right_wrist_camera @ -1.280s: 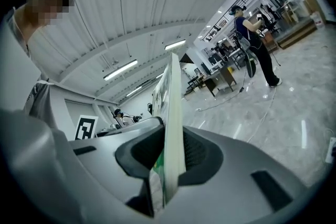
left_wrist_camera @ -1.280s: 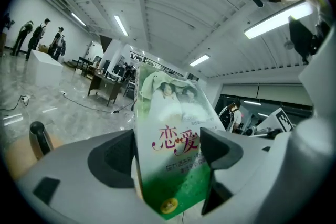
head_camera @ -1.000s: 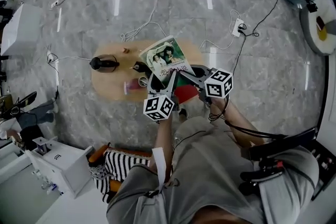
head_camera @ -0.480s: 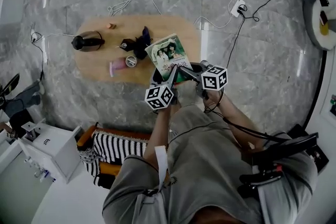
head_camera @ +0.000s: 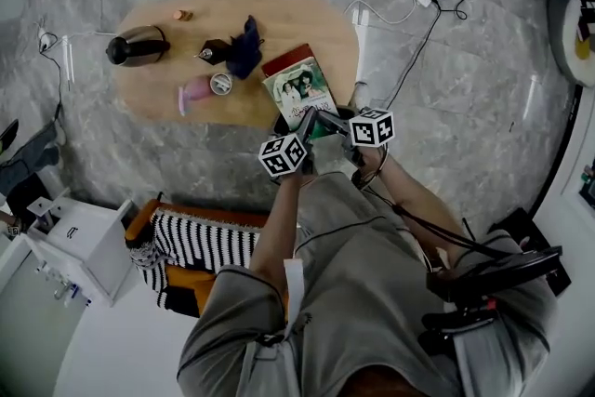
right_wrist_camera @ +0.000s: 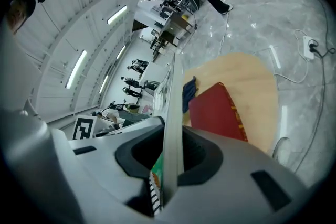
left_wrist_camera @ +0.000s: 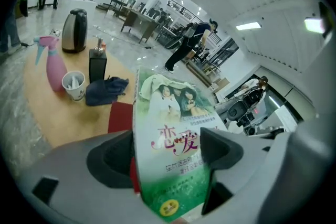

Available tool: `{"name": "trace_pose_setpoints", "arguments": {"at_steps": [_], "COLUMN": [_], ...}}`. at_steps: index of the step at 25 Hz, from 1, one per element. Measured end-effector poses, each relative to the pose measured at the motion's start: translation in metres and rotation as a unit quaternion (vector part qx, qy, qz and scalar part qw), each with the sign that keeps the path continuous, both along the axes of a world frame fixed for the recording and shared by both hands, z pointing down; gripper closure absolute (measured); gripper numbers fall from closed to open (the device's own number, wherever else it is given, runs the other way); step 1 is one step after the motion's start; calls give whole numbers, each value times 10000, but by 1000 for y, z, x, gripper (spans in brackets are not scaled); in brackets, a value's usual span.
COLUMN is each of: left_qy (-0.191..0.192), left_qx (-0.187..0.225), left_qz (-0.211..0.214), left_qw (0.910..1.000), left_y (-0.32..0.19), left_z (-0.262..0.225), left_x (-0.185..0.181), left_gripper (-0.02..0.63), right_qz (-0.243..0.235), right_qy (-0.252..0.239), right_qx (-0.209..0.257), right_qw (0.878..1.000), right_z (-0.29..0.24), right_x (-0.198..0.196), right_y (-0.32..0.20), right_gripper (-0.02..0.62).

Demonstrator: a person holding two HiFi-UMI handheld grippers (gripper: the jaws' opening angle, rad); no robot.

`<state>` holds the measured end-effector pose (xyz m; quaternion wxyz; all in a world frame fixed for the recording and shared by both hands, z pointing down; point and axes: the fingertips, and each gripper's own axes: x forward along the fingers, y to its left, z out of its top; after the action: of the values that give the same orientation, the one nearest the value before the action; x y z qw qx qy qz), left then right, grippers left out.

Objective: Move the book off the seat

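- We clamp the book (head_camera: 299, 94) with both tools: the left gripper (left_wrist_camera: 170, 157) has its pads closed on the lower part of the cover, and the right gripper (right_wrist_camera: 170, 165) pinches the same book edge-on between its pads.
- The book is clear of the striped seat (head_camera: 204, 242), which stands well apart beside our legs. It hangs over the near edge of the wooden table (head_camera: 158, 102).
- The book projects forward from both sets of jaws. Its long axis runs away from us across the table, and its far end tilts up.
- A red book (right_wrist_camera: 218, 110) lies flat on the table just beyond and under the held one. We judge that the set-down lands on or beside it.
- Both grippers hold the near end, so neither hand is nearer. We judge that they must lower and let go together.
- A dark cloth (left_wrist_camera: 105, 91) lies near the far end.
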<state>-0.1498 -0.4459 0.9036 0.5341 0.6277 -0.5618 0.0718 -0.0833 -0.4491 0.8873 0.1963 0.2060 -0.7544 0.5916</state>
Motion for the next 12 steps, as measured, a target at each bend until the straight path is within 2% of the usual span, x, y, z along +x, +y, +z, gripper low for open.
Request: {"name": "trace_pose_setpoints", "arguments": {"at_steps": [7, 12], "left_qy": [107, 57], "left_qx": [-426, -632], "left_qz": [-157, -105], "left_qw": [9989, 9979], "left_y": [17, 17], "left_z": [62, 92], "left_x": [-5, -6], "left_gripper": [223, 224], "right_qz": [-52, -92], "right_qy": [288, 448], "right_qx": [-239, -267], "right_qw": [9993, 9986], "right_z": [60, 90], "right_x": [-5, -5], "right_y": [14, 13], "right_gripper": [514, 512]}}
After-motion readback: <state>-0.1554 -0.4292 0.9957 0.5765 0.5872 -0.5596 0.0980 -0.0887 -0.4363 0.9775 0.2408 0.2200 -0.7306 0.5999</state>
